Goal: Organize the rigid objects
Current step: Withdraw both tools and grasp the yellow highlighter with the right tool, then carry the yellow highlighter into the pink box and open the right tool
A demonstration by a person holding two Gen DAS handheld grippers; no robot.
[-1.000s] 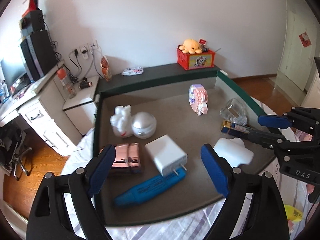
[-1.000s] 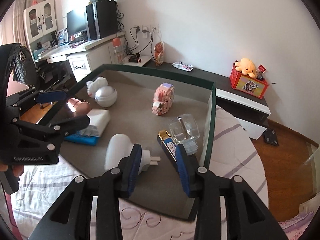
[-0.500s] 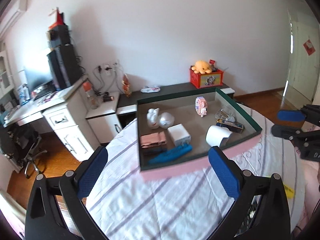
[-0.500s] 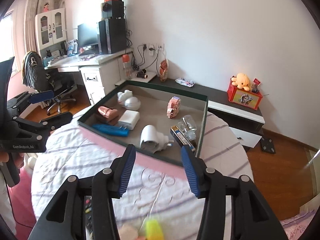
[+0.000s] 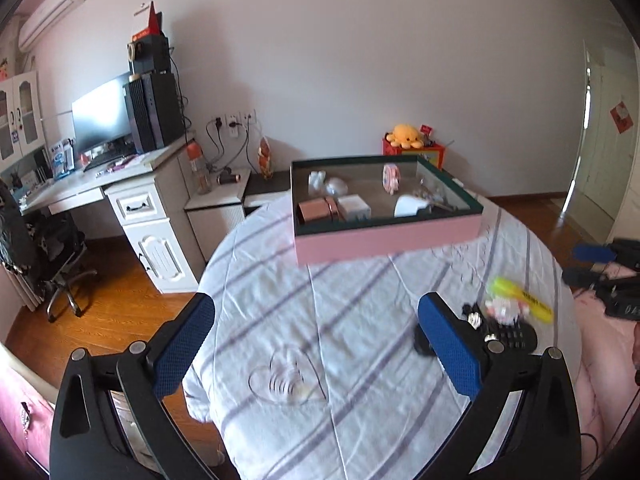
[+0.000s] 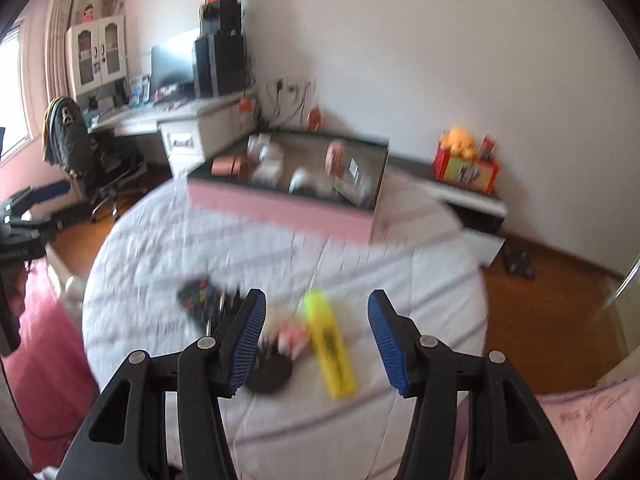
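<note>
While both tools hang empty, jaws spread: right gripper (image 6: pixel 316 336) above yellow highlighter (image 6: pixel 330 350), left gripper (image 5: pixel 316 344) over bare striped cloth (image 5: pixel 320 320). Nearest the highlighter: small pink-white piece (image 6: pixel 290 334) touching its left side, black remote (image 5: pixel 508 336) just beyond that. Pink-walled tray (image 5: pixel 384 238) well behind the highlighter, already stocked. Advised, as judgement: close across the highlighter's narrow width, clear of the pink-white piece; lift straight; carry to open tray floor. View blurred; finer detail not told.

You have one pink box (image 5: pixel 386 237); near it lie one yellow highlighter (image 5: pixel 522 298) and one black remote (image 5: pixel 510 336).
</note>
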